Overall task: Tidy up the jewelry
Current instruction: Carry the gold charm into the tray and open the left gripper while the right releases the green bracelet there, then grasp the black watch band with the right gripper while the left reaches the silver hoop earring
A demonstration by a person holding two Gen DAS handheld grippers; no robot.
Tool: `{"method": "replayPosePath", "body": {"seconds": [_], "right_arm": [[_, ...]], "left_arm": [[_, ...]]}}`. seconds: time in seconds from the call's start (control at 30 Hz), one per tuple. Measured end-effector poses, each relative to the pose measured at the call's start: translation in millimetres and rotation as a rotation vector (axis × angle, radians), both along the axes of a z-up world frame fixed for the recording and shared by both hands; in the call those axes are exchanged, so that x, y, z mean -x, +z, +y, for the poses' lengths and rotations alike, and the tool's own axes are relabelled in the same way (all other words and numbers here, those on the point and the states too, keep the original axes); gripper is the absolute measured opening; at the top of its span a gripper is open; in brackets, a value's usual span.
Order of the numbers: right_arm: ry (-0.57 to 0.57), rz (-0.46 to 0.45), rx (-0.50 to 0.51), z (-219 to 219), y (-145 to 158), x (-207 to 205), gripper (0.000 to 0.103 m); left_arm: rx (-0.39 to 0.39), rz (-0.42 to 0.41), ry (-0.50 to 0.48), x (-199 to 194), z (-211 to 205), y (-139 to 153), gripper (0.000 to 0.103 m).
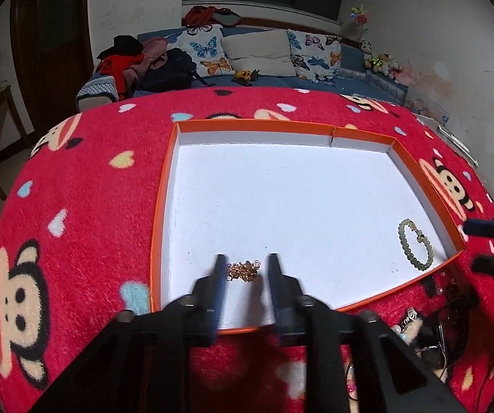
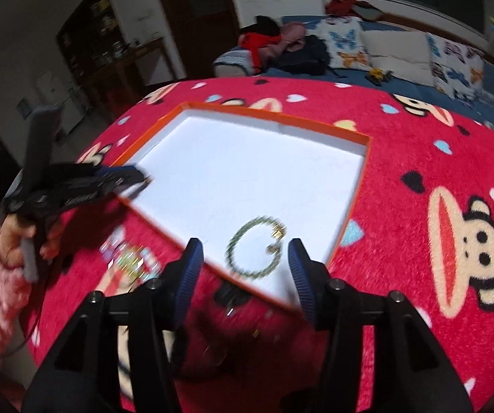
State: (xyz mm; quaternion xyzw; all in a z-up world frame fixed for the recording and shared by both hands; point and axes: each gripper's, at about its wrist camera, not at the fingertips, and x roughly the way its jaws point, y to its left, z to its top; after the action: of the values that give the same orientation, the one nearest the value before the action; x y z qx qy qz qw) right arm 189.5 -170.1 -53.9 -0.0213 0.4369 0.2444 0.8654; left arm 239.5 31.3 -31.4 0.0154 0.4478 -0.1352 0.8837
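A shallow orange box with a white floor (image 1: 167, 186) lies on the red cartoon blanket. A gold chain piece (image 1: 244, 269) lies on the box floor near its front edge. My left gripper (image 1: 245, 262) is open, a finger on each side of the chain, not closed on it. A green bead bracelet (image 1: 415, 244) lies in the box's right front corner; it also shows in the right wrist view (image 2: 254, 247). My right gripper (image 2: 243, 254) is open and empty, just above and in front of the bracelet. The left gripper (image 2: 123, 175) shows at the box's edge there.
A heap of loose jewelry (image 1: 432, 330) lies on the blanket outside the box's front right; it blurs in the right wrist view (image 2: 129, 261). A sofa with butterfly cushions (image 1: 209, 51) stands beyond the table. The box's orange rim (image 2: 353, 213) stands up around the floor.
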Motion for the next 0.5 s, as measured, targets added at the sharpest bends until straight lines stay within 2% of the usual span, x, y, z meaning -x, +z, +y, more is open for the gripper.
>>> {"method": "replayPosePath", "body": {"seconds": [0.07, 0.27, 0.5], "right_arm": [[0.048, -0.003, 0.017, 3.5, 1.1, 14.1, 0.067], [0.213, 0.034, 0.059, 18.7, -5.9, 45.1, 0.074], [0.341, 0.030, 0.127, 37.1, -15.6, 48.1, 0.082]], "left_arm": [[-0.009, -0.026, 0.006, 2.9, -0.2, 3.5, 0.059], [0.006, -0.041, -0.017, 11.3, -2.0, 12.0, 0.059], [0.026, -0.067, -0.082, 47.9, -4.9, 26.2, 0.059]]}}
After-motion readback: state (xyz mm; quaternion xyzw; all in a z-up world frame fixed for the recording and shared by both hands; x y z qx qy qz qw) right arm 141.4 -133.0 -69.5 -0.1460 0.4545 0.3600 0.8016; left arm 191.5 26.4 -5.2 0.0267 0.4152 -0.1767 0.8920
